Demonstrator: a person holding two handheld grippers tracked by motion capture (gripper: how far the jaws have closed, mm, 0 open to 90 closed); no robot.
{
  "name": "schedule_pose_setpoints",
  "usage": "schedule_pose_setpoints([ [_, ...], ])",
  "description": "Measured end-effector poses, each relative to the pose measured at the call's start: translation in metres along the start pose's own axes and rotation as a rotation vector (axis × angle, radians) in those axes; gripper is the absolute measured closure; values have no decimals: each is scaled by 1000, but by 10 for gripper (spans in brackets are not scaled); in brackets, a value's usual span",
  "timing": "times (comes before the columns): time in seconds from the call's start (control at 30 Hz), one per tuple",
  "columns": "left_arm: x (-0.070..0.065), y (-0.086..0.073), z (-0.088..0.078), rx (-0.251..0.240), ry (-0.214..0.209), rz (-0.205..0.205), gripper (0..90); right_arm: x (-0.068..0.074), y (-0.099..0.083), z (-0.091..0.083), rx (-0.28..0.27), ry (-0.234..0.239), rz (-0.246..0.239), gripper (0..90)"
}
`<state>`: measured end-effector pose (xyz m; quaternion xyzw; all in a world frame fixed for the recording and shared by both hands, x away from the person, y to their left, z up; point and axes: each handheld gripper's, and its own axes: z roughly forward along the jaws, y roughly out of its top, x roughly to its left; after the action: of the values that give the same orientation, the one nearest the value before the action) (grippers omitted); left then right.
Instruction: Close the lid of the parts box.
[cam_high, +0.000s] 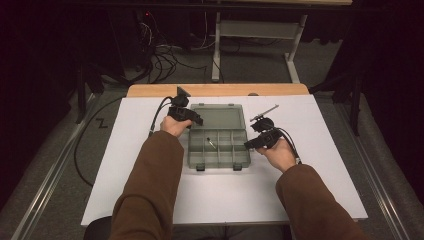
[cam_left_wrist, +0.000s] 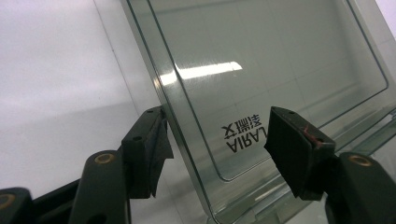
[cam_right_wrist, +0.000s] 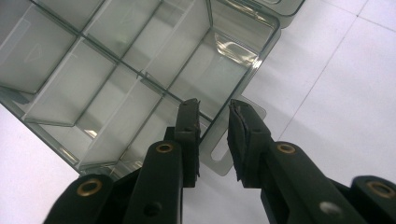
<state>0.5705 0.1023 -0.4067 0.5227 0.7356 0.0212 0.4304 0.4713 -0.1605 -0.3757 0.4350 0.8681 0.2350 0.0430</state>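
Here, box: one clear grey plastic compartment box (cam_high: 218, 145) lies mid-surface, its lid (cam_left_wrist: 261, 74) raised.
Left fingers (cam_left_wrist: 144, 149): the left gripper (cam_high: 184, 114) stands wide, straddling the lid's edge; contact unclear.
Right fingers (cam_right_wrist: 245, 140): the right gripper (cam_high: 261, 141) is narrowly parted at the box's front latch tab (cam_right_wrist: 219, 156), not clamping.
Loose items: one small dark part (cam_high: 212, 144) in a compartment.
Surface: white (cam_high: 240, 195).

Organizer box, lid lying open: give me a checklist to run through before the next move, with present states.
1. Left claw astride the lid edge: ok.
2. Left claw pressing on the lid: cannot tell.
3. Right claw at the box's front latch tab, jaws apart: ok.
4. Small dark part lies inside a compartment of the organizer box: ok.
5. Tool on the table lies apart from the box: ok.
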Motion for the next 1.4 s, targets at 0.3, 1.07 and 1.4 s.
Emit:
schedule_pose_setpoints([
  [0.3,-4,2,-8,-23,-13,23,420,1,1,0,12,-8,-1,759],
  [1.07,-17,1,-34,-72,-44,125,467,2,2,0,15,-14,-1,760],
  [1.4,-22,-3,-44,-80,-41,186,485,2,2,0,14,-15,-6,760],
])
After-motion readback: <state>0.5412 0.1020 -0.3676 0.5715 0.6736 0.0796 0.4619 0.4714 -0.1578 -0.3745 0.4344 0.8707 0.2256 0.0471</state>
